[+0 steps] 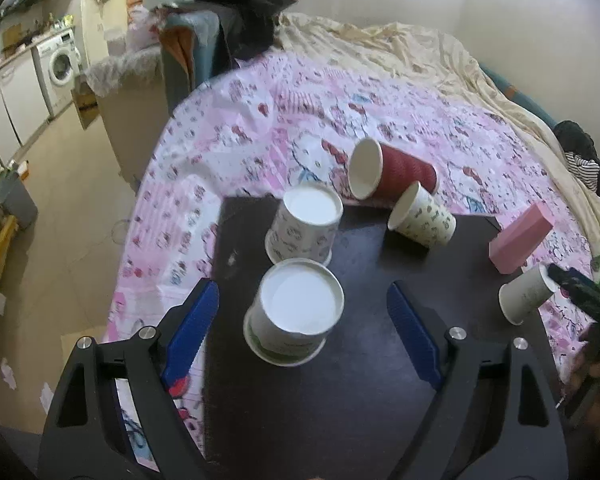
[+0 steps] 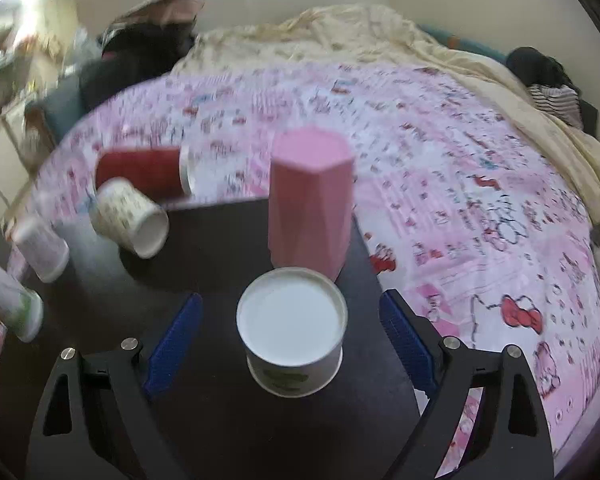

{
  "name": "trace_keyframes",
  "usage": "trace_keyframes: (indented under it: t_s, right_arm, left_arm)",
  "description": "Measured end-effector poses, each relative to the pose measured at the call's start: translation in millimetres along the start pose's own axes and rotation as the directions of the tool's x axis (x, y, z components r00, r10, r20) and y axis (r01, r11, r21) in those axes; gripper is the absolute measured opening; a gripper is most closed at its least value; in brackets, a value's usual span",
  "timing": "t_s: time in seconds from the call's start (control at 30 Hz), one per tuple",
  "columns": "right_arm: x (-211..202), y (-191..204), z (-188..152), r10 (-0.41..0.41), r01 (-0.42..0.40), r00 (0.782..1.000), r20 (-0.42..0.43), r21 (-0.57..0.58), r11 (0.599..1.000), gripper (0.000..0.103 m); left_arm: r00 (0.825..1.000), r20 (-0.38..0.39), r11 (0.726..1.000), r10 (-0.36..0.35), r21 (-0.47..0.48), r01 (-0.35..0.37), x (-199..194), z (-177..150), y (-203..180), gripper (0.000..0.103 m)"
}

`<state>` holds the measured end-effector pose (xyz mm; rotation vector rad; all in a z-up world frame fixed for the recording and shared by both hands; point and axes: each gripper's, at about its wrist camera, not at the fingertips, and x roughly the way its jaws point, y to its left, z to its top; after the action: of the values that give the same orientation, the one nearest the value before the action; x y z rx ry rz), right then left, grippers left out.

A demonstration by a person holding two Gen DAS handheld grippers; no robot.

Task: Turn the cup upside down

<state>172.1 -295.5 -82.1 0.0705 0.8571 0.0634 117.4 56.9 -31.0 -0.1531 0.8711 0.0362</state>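
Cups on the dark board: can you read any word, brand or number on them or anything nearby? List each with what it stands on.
No text can be read.
Green-printed cup, left wrist view: a dark line in its green band, too blurred.
Upside-down cup, right wrist view: green mark, no legible letters.
Patterned cups: pictures only.
Pink bedsheet: cartoon print, any lettering too small.

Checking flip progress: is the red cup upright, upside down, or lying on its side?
On its side: the red cup shows its open white mouth sideways.

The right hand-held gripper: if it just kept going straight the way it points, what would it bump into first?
Probably the upside-down white cup sitting between its open fingers; the pink faceted cup stands just behind it.
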Motion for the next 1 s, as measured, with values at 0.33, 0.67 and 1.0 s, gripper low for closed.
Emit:
trace_keyframes:
  t_s: [0.33,0.67,1.0]
  right_arm:
    - [-64,22,2,0.170,-0.172,0.983,0.063,0.019,0.985,0.094]
    - [-43,60,25,0.329,-0.325,0.942,-0.062,0.058,0.944,0.094]
    - [31,117,67,0.256,-0.360,0.908,-0.331,-0.304,0.882,0.094]
  left_arm:
    - [0.998,0.028,0.998,0.053,-0.020,-0.053,-21,15,-1,0.102]
    - [0.998,-0.032,0.996,0.051,0.071,-0.049,-11,50,-13,0.102]
    - [0.997,-0.071,0.989,0.042,0.146,-0.031,30,89,-19,0.102]
